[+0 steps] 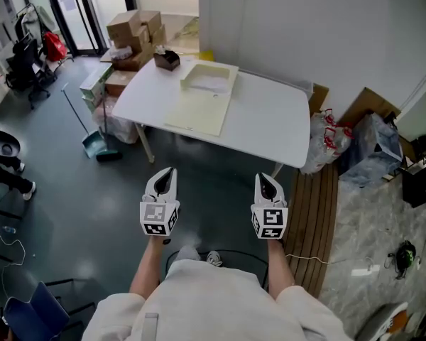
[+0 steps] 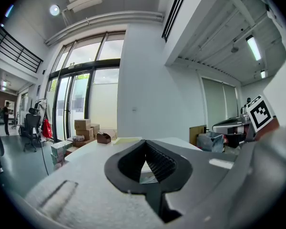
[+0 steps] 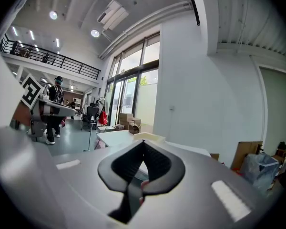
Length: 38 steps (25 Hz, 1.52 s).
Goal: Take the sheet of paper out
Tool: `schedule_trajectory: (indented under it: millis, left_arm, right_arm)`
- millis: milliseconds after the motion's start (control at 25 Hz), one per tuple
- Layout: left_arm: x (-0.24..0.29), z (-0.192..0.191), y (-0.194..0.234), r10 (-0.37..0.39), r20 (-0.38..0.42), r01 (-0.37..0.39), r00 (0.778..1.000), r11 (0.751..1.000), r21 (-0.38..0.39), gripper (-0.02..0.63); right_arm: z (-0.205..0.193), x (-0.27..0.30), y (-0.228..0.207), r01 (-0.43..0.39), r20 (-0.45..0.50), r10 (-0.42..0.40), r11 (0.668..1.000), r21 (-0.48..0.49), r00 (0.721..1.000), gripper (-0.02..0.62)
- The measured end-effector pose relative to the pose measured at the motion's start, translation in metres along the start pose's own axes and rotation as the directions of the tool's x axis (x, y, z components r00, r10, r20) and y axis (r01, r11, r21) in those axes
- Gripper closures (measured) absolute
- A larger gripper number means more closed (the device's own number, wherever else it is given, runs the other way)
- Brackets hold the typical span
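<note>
- a blue dustpan [image 1: 94,145] rests on the dark floor at far left, with stacked cardboard boxes [image 1: 131,28] behind the white table [image 1: 270,123]
- a small brown box [image 1: 167,60] sits on the table's far left corner
- just beside it lies an open cream case [image 1: 199,112], its flat flap stretched toward the near edge of the table
- the sheet of paper [image 1: 214,84] lies white inside the case's shallow tray at the far end, untouched
- the left gripper [image 1: 167,172] hangs over the floor, well short of the table, pointing roughly level at it; its jaws are pressed together with nothing between them
- the right gripper [image 1: 263,179] is held alongside, apart from the left, at about the same height; in its own view the jaw tips meet and grip nothing
- the person's pale sleeves and forearms reach up from the bottom of the head view to both tools
- white plastic bags [image 1: 325,141] slump against the table's right end, beside a strip of wooden slats [image 1: 316,219]
</note>
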<state>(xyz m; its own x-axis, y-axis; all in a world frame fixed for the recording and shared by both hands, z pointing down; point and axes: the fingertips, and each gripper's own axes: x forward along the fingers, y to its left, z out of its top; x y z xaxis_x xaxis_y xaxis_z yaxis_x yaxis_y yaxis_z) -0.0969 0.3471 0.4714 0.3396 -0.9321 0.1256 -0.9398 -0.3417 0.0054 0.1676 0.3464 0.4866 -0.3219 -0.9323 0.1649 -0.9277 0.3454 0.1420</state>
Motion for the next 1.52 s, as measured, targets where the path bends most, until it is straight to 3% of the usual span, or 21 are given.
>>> schedule_trajectory:
  millis: [600, 880, 1520]
  left_arm:
    - [0.039, -0.02, 0.014, -0.008, -0.034, 0.008, 0.999, 1.0, -0.024, 0.606]
    - [0.108, -0.023, 0.052, -0.042, -0.039, 0.04, 0.998, 0.998, -0.048, 0.606]
    - [0.278, 0.007, 0.155, -0.165, -0.011, 0.163, 0.986, 0.983, -0.081, 0.606]
  right_arm:
    - [-0.009, 0.048, -0.003, -0.028, -0.02, 0.028, 1.0, -0.006, 0.999, 0.595]
    - [-0.002, 0.119, -0.016, -0.008, -0.04, 0.006, 1.0, -0.03, 0.999, 0.595]
    - [0.044, 0.283, -0.039, 0.106, -0.052, -0.109, 0.992, -0.062, 0.993, 0.595]
